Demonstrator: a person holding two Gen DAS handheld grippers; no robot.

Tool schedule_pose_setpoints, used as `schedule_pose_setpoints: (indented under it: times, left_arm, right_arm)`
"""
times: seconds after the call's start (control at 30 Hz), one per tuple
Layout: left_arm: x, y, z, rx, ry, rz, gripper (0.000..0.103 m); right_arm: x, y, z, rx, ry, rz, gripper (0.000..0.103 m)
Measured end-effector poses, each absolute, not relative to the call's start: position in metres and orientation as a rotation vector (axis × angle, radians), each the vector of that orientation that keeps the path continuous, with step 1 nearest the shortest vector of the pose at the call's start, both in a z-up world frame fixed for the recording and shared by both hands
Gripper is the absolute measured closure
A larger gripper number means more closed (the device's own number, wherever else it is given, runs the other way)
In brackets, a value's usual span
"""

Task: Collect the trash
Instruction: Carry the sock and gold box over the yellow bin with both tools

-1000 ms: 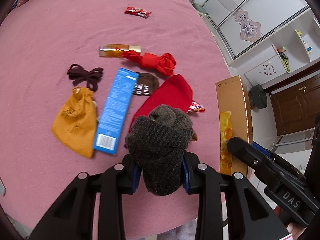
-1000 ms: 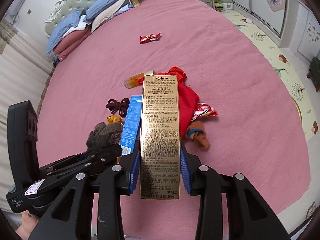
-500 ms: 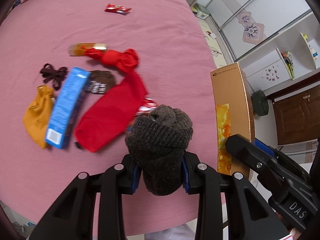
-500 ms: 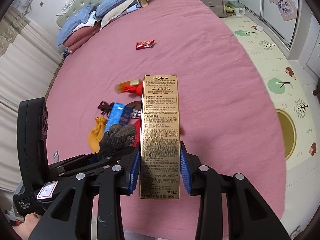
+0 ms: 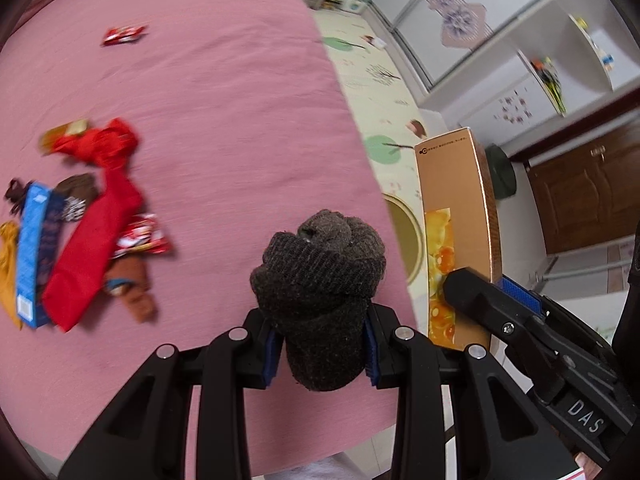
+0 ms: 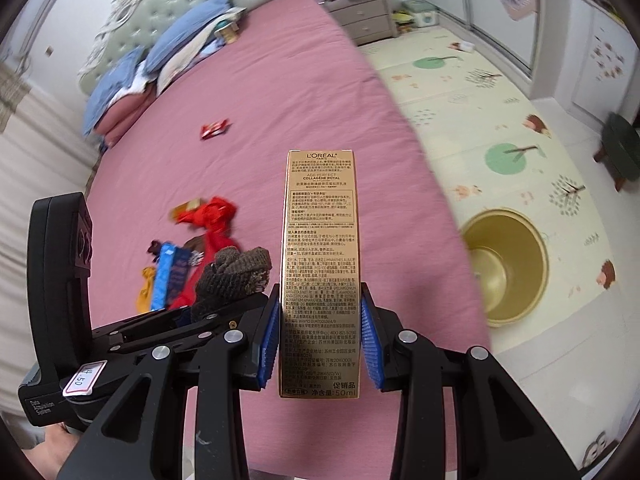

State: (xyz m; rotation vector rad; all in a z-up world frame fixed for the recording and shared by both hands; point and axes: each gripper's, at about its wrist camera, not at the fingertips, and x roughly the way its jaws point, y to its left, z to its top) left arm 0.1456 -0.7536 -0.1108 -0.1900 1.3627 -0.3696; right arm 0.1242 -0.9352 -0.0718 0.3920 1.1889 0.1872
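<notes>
My left gripper (image 5: 320, 354) is shut on a rolled dark grey sock (image 5: 320, 280), held above the pink bed near its right edge. My right gripper (image 6: 320, 336) is shut on a tall gold L'Oreal box (image 6: 320, 264); the box also shows in the left wrist view (image 5: 456, 236), and the sock in the right wrist view (image 6: 234, 274). A gold round bin (image 6: 506, 266) stands open on the floor mat right of the bed; its rim shows in the left wrist view (image 5: 408, 232). A red wrapper (image 6: 214, 129) lies far up the bed, another (image 5: 140, 236) by the pile.
A pile lies on the bed (image 5: 224, 92) at left: red cloth (image 5: 92, 236), blue box (image 5: 32, 248), yellow pouch (image 5: 6, 256), brown sock (image 5: 132, 292), small amber bottle (image 5: 66, 132). Pillows (image 6: 168, 56) and a nightstand (image 6: 360, 20) are far back. A dark stool (image 6: 620, 144) stands at right.
Both grippers have swung right with their loads. The pile has slid left in both views, and the floor mat and the gold bin have come into view.
</notes>
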Motion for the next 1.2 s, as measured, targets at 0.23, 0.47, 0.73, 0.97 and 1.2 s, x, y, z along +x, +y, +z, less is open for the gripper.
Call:
schedule_pose_setpoints:
  times: [0.23, 0.47, 0.73, 0.97, 1.2]
  left_arm:
    - [0.151, -0.833, -0.121, -0.116, 1.393, -0.458, 0.07]
    - [0.168, -0.903, -0.143, -0.053, 1.443, -0.543, 0.07]
    - [0.186, -0.972, -0.168, -0.022, 1.499, -0.644, 0.069]
    - [0.213, -0.999, -0.188, -0.082, 1.531, -0.605, 0.02]
    - [0.225, -1.004, -0.19, -0.057, 1.527, -0.616, 0.02]
  right_arm:
    - [0.121, -1.005, -0.088, 0.459, 1.194, 0.09, 0.068]
    - [0.12, -1.074, -0.109, 0.525, 1.205, -0.021, 0.068]
    - [0.12, -1.132, -0.133, 0.579, 1.214, -0.125, 0.068]
    - [0.124, -1.19, -0.148, 0.653, 1.193, -0.252, 0.043]
    - [0.133, -1.206, -0.152, 0.7, 1.176, -0.244, 0.049]
